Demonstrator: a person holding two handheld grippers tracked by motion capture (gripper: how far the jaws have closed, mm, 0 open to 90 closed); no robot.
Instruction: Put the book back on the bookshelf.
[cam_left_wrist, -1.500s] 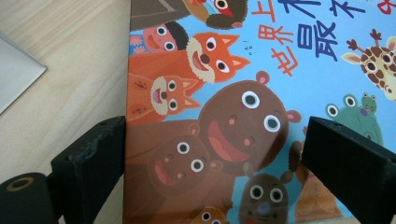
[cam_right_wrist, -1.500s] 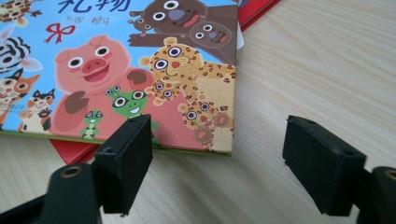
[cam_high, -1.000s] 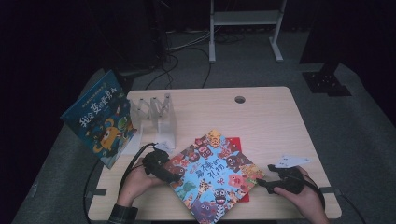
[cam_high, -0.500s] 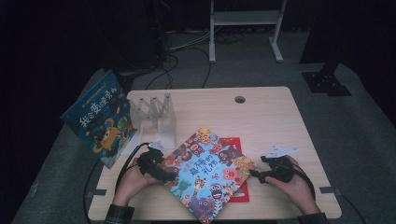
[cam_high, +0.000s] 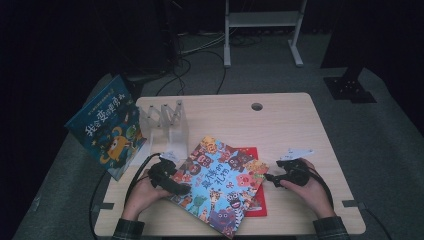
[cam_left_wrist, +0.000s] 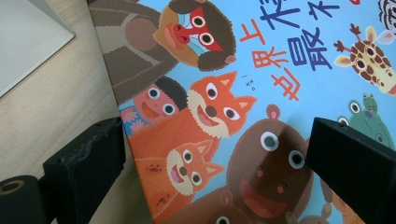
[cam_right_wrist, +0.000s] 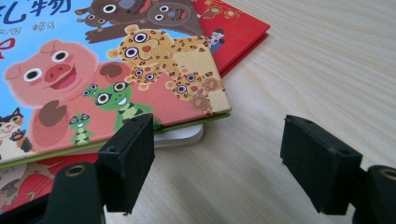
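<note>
At table center-front, the animal book (cam_high: 220, 185) lies flat and skewed, its corners toward 12, 3, 6 and 9 o'clock. It sits on top of a red book (cam_high: 254, 207) that sticks out at its 3 and 5 o'clock sides.

Left gripper (cam_high: 172, 184) is at the animal book's 9 o'clock edge. In the left gripper view its jaws stand wide apart, straddling that edge: 1 jaw over bare table (cam_left_wrist: 56, 107), the other over the cover's bear. Pads are not pressing on anything, so released.

Right gripper (cam_high: 274, 177) is at the 3 o'clock corner, just beside the book, not touching. In the right gripper view the jaws are parted with only table between them; the animal book's corner (cam_right_wrist: 205, 93) and the red book (cam_right_wrist: 233, 28) lie just ahead at 11 o'clock. The jaws have just been closing a bit, nothing between them, so it grips nothing.

At the table's 10 o'clock there is a clear rack (cam_high: 162, 122), empty slots upright. A blue book (cam_high: 105, 127) leans tilted off the table's 9 o'clock edge, well apart from both grippers.
</note>
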